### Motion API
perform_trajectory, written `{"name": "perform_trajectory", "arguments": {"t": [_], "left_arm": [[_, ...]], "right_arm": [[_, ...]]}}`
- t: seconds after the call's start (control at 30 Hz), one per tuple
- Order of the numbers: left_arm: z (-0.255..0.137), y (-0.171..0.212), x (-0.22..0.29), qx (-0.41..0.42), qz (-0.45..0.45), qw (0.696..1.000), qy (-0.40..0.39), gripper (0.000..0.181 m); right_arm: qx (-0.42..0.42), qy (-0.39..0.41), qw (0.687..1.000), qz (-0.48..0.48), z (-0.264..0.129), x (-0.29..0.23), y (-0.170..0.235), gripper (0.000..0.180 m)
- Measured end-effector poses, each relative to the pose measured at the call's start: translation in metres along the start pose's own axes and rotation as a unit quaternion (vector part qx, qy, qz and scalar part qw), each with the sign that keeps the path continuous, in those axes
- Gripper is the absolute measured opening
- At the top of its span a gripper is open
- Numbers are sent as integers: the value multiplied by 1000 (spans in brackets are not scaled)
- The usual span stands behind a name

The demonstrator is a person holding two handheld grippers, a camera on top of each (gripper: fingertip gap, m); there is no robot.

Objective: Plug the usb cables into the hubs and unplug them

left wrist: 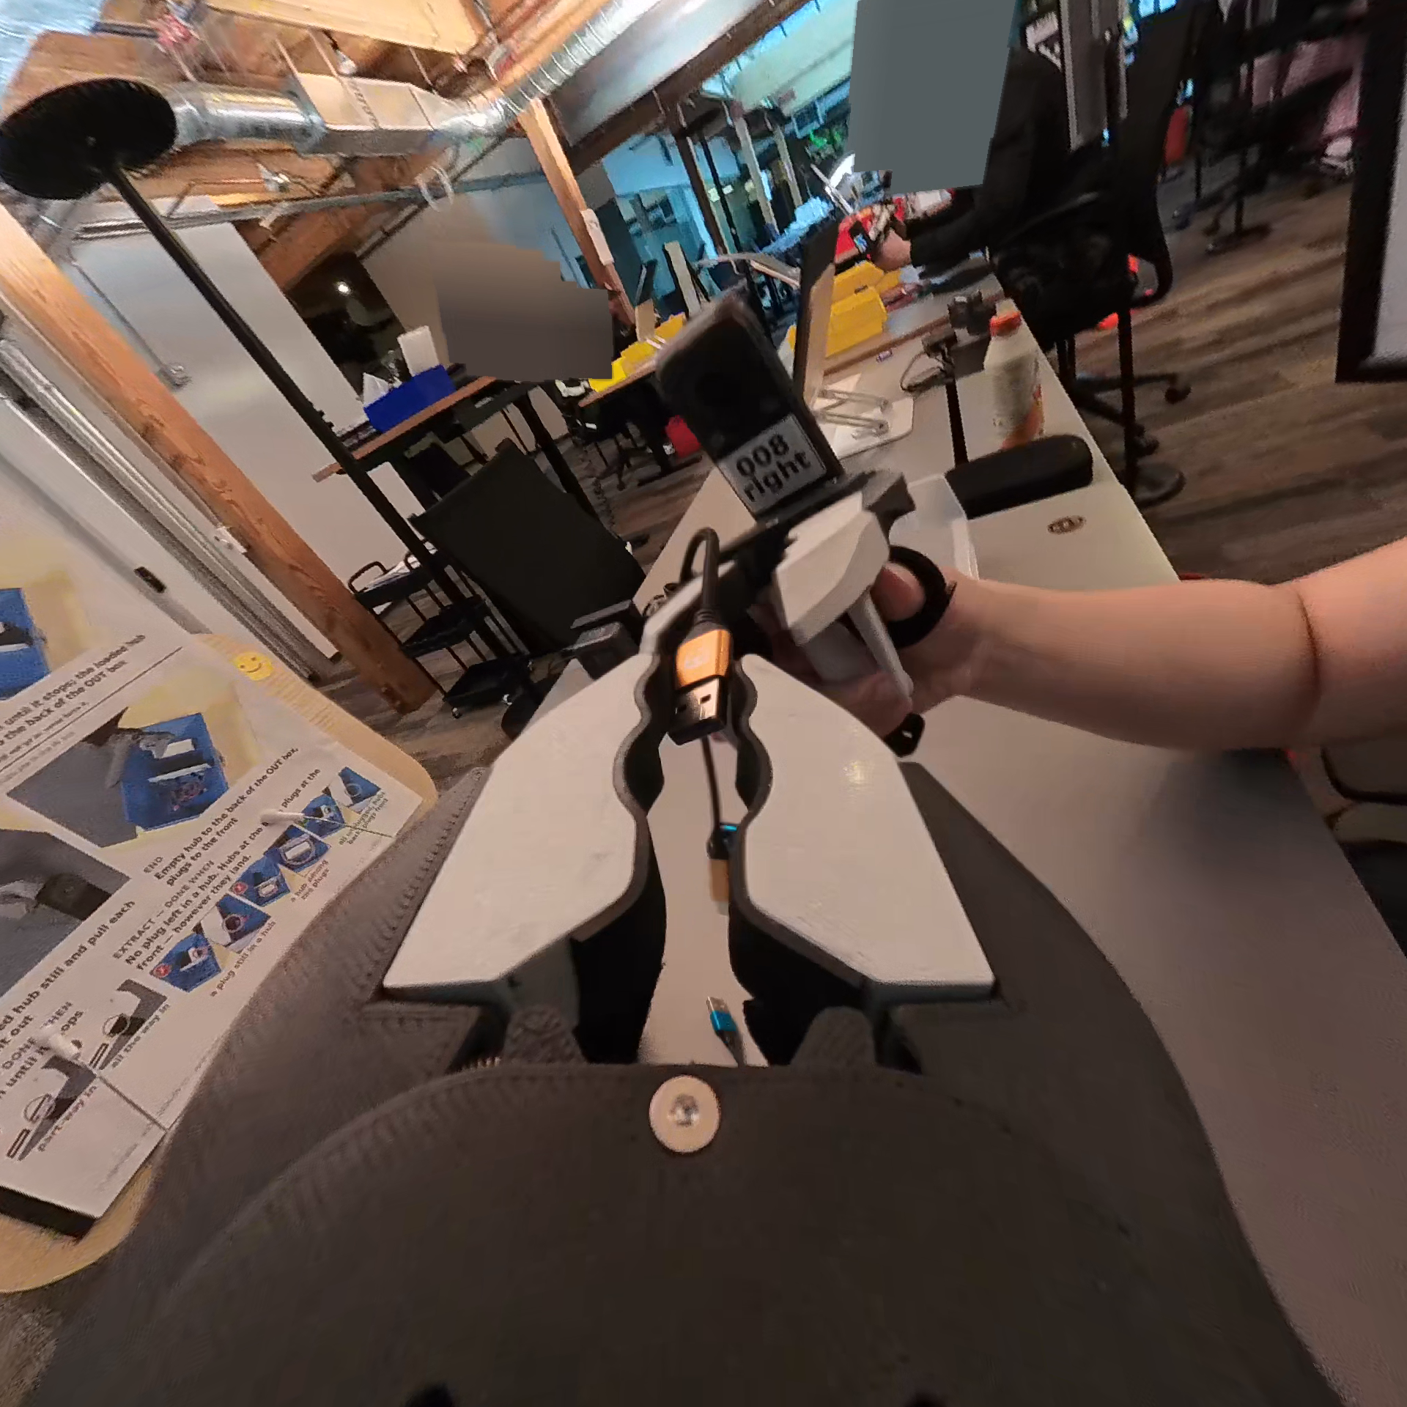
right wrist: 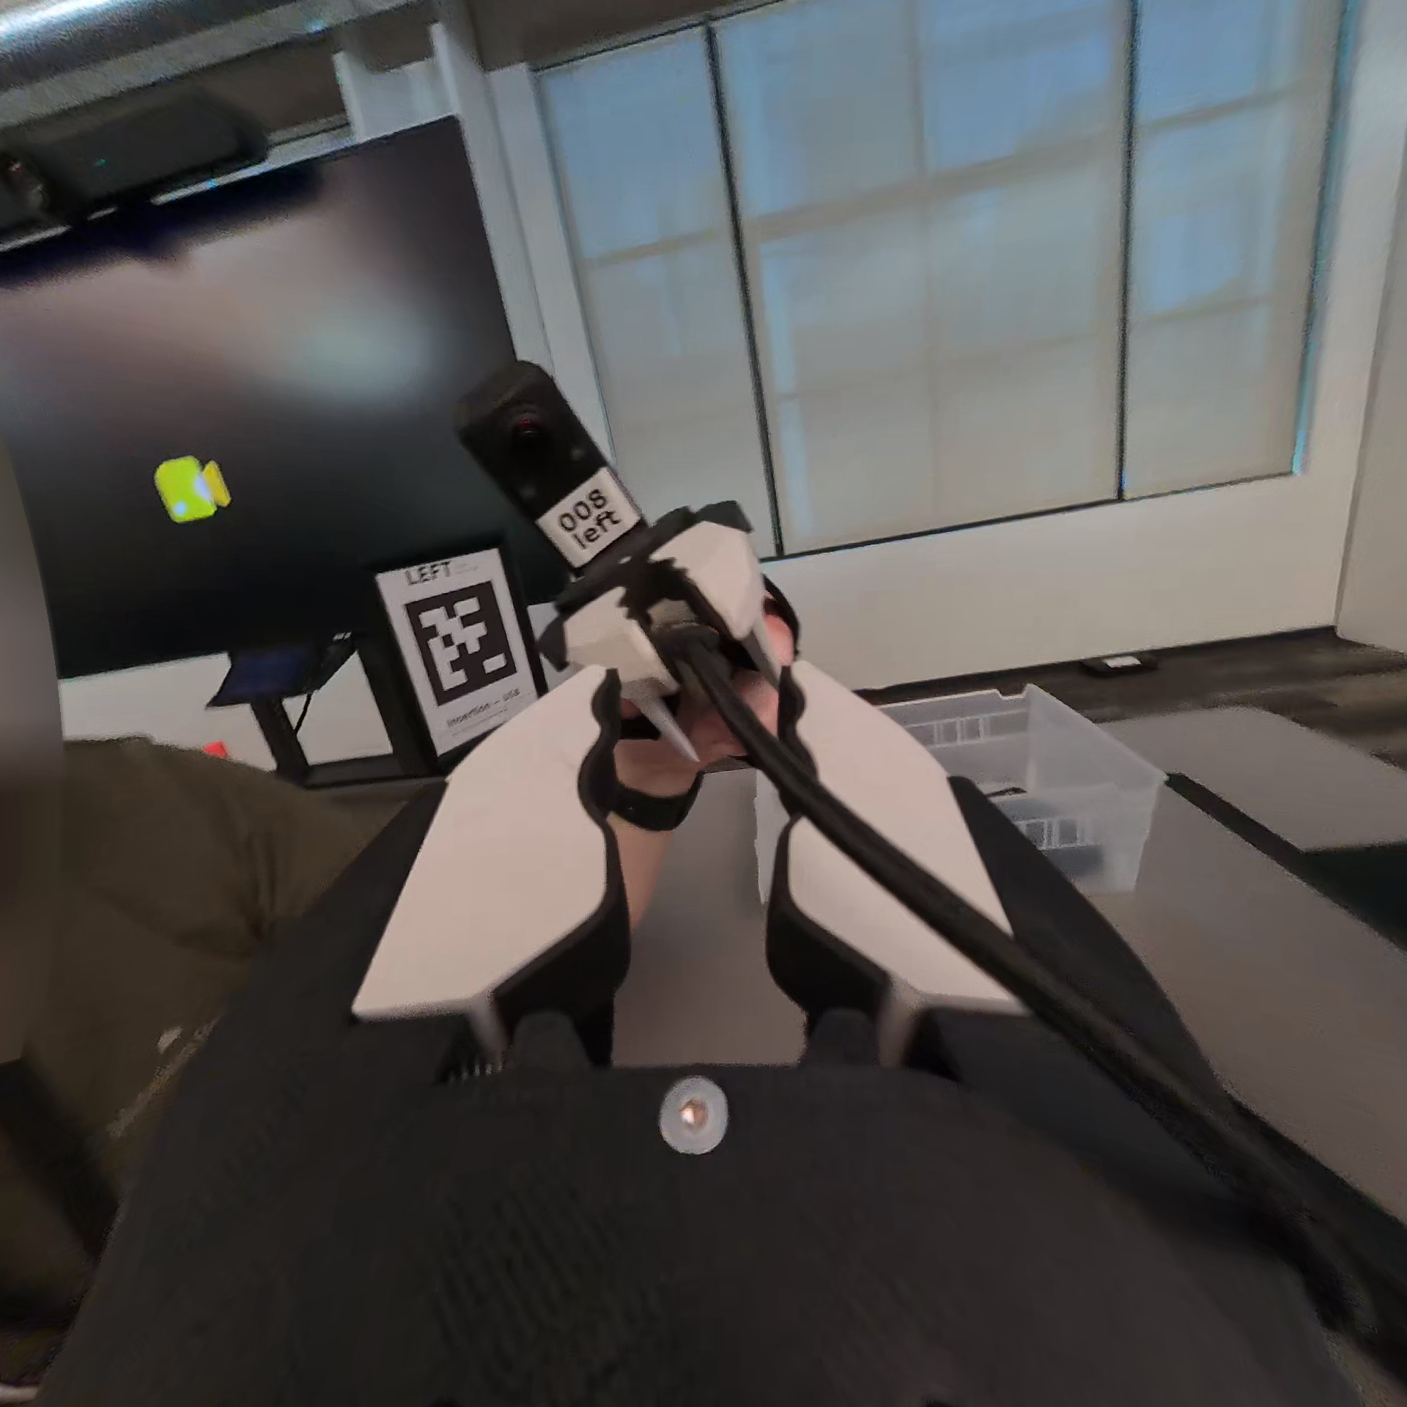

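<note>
Left wrist view. Dead centre, left gripper (left wrist: pixel 697 670) clamped on an orange USB plug (left wrist: pixel 699 689), metal end tipped down toward the lens. Up from the plug toward 12 o'clock, a loop of black cable (left wrist: pixel 704 563). Straight below, at 6 o'clock between the fingers, a second orange plug (left wrist: pixel 719 875) dangling, and lower again a blue plug (left wrist: pixel 719 1016) flat on the white table (left wrist: pixel 1104 952). Just behind the clamped plug, toward 3 o'clock, the right hand (left wrist: pixel 921 647) on its trigger. At 8 o'clock, a printed instruction sheet (left wrist: pixel 190 875); at 11, a black floor lamp (left wrist: pixel 84 137). Beyond, wooden beams, silver ducting, yellow bins (left wrist: pixel 853 304).

Right wrist view, now. Right gripper (right wrist: pixel 697 677) with jaws wide apart, clamped on nothing. Only here: two black cables (right wrist: pixel 875 837) slanting from centre to 4 o'clock, crossing over the right-hand finger. Also only here: a dark monitor (right wrist: pixel 228 342) at 10 o'clock, a marker card (right wrist: pixel 457 647) beneath it, a clear plastic bin (right wrist: pixel 1066 761) at 3, tall windows (right wrist: pixel 990 266) at 1.
</note>
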State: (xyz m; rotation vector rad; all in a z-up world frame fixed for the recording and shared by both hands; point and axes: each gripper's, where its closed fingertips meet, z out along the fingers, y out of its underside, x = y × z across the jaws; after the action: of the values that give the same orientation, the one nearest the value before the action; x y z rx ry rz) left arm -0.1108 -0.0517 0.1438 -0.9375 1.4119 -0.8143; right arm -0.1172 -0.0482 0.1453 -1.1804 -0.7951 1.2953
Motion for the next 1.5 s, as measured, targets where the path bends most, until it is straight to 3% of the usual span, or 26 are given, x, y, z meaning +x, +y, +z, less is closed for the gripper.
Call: {"name": "perform_trajectory", "arguments": {"t": [0.2,0.4,0.5,0.57,0.67,0.73,1.0,1.33,1.5], "left_arm": [[3,4,10,-14,28,999,19,13],[1,8,7,-20,-5,1000,11,16],[-7,1,2,19,-104,993,42,32],[-11,-7,4,53,-212,970,104,40],[-10,-7,3,70,-333,925,170,39],[-8,-3,10,62,-357,908,210,26],[-1,3,20,47,-388,885,255,6],[6,21,27,-5,-403,876,264,6],[6,23,29,-10,-402,874,272,6]], "right_arm": [[-22,-5,999,-39,-3,-8,2,16],[-40,24,993,-112,-3,-5,5,14],[-26,79,967,-242,-7,-3,-3,14],[-38,108,935,-337,-10,-5,-3,14],[-54,130,889,-435,-9,-9,0,14],[-48,130,870,-473,-8,-13,1,14],[-50,118,843,-522,-10,-16,7,15],[-135,130,797,-574,-9,-10,23,15],[-157,127,799,-567,-11,-7,28,18]]}}
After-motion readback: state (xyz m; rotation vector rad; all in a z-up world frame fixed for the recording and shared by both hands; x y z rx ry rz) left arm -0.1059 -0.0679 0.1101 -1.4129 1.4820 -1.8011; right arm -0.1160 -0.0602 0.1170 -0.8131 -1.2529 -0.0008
